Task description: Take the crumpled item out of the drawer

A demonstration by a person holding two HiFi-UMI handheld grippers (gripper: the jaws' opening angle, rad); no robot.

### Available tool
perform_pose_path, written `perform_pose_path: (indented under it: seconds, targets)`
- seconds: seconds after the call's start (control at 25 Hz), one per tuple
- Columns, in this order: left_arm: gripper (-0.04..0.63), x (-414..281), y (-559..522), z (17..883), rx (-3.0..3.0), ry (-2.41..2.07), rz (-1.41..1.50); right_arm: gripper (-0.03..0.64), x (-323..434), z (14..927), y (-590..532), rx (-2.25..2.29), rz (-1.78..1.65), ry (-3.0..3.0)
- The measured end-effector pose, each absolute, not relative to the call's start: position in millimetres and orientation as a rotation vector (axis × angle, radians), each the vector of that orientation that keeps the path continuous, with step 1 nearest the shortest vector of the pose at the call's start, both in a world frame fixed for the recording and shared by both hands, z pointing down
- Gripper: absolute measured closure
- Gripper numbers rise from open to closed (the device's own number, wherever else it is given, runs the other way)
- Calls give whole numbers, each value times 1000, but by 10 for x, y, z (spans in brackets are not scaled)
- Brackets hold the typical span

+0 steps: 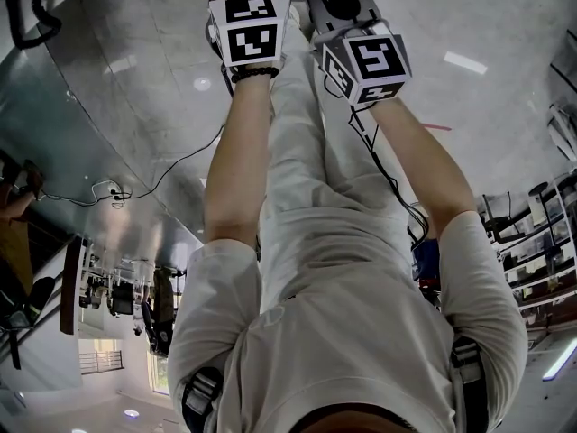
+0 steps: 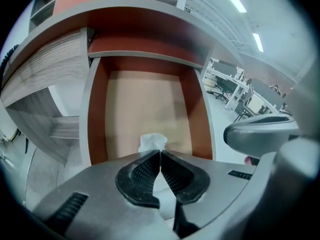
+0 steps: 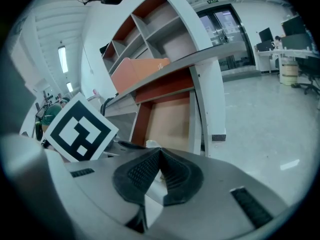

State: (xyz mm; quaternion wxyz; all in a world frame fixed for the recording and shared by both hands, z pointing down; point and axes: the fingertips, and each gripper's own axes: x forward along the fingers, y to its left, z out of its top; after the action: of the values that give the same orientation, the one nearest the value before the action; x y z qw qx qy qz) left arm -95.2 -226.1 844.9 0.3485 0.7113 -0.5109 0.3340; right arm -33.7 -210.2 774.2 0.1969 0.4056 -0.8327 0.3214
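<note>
Polished grey floor around open drawer, tan bottom, red-brown walls. Left tongs: tips together, pinched on white crumpled item at drawer's near end. Right tongs: tips together, nothing between, aimed at drawer.

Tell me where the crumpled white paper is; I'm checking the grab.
Left gripper view: the crumpled white paper sits pinched at the left claw's tips, at the open drawer's near end.
</note>
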Motion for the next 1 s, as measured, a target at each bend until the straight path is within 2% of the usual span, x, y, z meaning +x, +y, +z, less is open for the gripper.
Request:
perform_pose_path:
  seconds: [0.4,1.0]
  targets:
    - [588,-978,-2261,7976,1894,-1378,796,615,-236,7463,-2242,1208,856,-2299]
    - [588,-1147,-2236,6380,2021,-1475,611,615,-254,6314,-2311,1286,769,-2315]
